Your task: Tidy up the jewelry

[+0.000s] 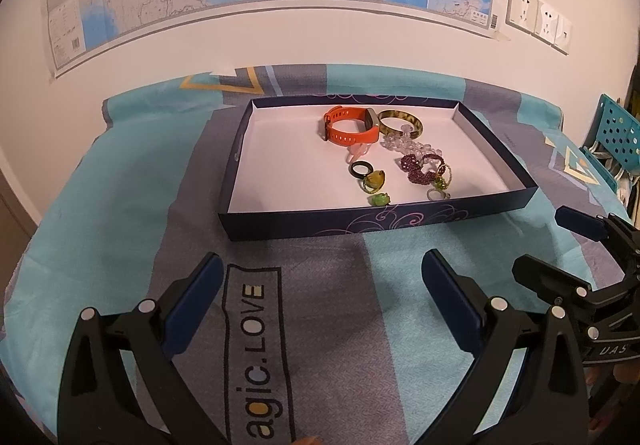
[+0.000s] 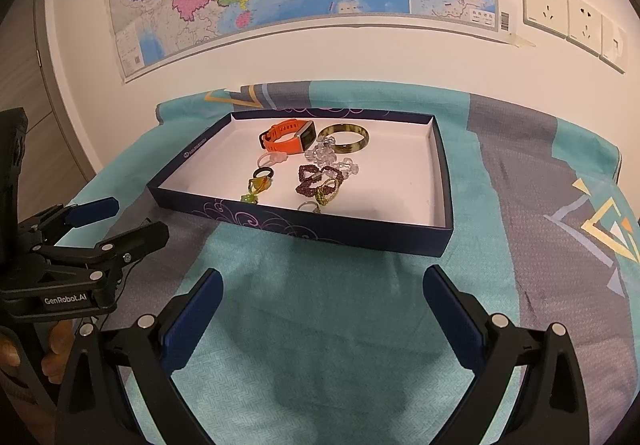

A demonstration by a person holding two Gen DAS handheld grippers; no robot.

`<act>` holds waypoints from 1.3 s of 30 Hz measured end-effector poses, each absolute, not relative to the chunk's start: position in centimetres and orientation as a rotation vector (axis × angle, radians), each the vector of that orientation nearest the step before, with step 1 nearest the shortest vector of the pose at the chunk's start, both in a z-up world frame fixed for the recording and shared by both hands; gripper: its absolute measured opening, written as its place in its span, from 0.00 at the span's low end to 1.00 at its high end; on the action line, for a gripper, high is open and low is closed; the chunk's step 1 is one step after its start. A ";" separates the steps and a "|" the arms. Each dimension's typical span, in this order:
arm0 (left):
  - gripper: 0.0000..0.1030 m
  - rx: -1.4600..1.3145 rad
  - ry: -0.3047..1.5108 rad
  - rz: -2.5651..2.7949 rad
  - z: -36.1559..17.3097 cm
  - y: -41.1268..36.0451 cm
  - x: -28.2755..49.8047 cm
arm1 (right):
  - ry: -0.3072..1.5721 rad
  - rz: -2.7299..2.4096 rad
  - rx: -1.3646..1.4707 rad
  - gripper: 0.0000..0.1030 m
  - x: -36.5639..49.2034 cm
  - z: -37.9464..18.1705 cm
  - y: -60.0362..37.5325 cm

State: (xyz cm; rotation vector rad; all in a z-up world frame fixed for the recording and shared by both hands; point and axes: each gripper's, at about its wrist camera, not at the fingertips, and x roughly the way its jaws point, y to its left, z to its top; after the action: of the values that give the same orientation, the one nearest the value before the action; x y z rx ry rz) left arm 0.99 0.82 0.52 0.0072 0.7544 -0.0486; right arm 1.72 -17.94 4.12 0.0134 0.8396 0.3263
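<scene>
One shallow navy cardboard box (image 1: 372, 223), one orange silicone watch (image 1: 350, 129), one mottled green bangle (image 1: 400, 123), two beaded bracelets, left gripper (image 1: 322, 277) and right gripper (image 2: 322, 291) both wide open, empty.

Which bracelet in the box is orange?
The watch band, at the back of the box. The bangle beside it is mottled green-brown; the beaded bracelet is dark purple.

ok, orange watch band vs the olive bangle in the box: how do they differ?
The orange watch band is a holed strap with a buckle and grey face; the olive bangle is a plain mottled ring. The band stands on edge, the bangle lies flatter. Both sit side by side at the far end of the box.
</scene>
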 end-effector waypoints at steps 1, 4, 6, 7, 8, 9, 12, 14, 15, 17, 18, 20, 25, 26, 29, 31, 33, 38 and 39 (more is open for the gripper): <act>0.95 0.005 0.756 -0.048 0.5 0.8 1.0 | 0.839 0.326 0.014 0.94 1.7 4.1 -18.0; 0.95 0.009 0.760 -0.044 0.4 0.9 1.1 | 0.841 0.325 0.016 0.94 1.7 4.1 -18.0; 0.95 0.014 0.760 -0.042 0.3 0.8 1.1 | 0.841 0.326 0.015 0.94 1.7 4.1 -17.9; 0.95 0.014 0.760 -0.040 0.3 0.8 1.1 | 0.841 0.326 0.015 0.94 1.7 4.1 -17.9; 0.95 0.013 0.763 -0.040 0.3 0.9 1.1 | 0.841 0.326 0.015 0.94 1.7 4.1 -17.9; 0.95 0.008 0.766 -0.041 0.3 0.9 1.2 | 0.842 0.327 0.015 0.94 1.7 4.1 -17.9; 0.95 0.004 0.770 -0.033 0.2 1.1 1.2 | 0.843 0.328 0.015 0.94 1.7 4.1 -17.9; 0.95 0.002 0.773 -0.030 0.2 1.2 1.3 | 0.844 0.325 0.015 0.94 1.7 4.1 -17.9; 0.95 0.002 0.775 -0.029 0.1 1.2 1.3 | 0.844 0.326 0.016 0.94 1.7 4.1 -17.9; 0.95 0.003 0.775 -0.028 0.1 1.2 1.4 | 0.846 0.327 0.015 0.94 1.7 4.1 -17.8; 0.95 0.004 0.775 -0.029 0.1 1.2 1.4 | 0.846 0.328 0.013 0.94 1.7 4.1 -17.7; 0.95 0.006 0.775 -0.030 0.1 1.1 1.4 | 0.846 0.329 0.012 0.94 1.6 4.1 -17.7; 0.95 0.015 0.772 -0.033 0.2 0.9 1.4 | 0.845 0.327 0.013 0.94 1.6 4.1 -17.7; 0.95 0.016 0.771 -0.033 0.2 0.8 1.4 | 0.844 0.327 0.013 0.94 1.6 4.1 -17.7; 0.95 0.018 0.773 -0.035 0.2 0.7 1.6 | 0.846 0.327 0.013 0.94 1.6 4.1 -17.8; 0.95 0.020 0.773 -0.034 0.2 0.7 1.5 | 0.847 0.327 0.013 0.94 1.6 4.1 -17.8; 0.95 0.022 0.771 -0.033 0.2 0.6 1.5 | 0.847 0.328 0.014 0.94 1.6 4.1 -17.7; 0.95 0.022 0.766 -0.036 0.3 0.6 1.5 | 0.845 0.328 0.014 0.94 1.6 4.1 -17.8; 0.95 0.023 0.766 -0.037 0.3 0.5 1.4 | 0.845 0.328 0.015 0.94 1.7 4.1 -17.8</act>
State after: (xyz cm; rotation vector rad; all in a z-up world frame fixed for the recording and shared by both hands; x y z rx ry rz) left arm 1.45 0.53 0.33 0.0229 0.7660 -0.0368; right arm 1.65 -17.78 4.14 0.0145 0.8447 0.3285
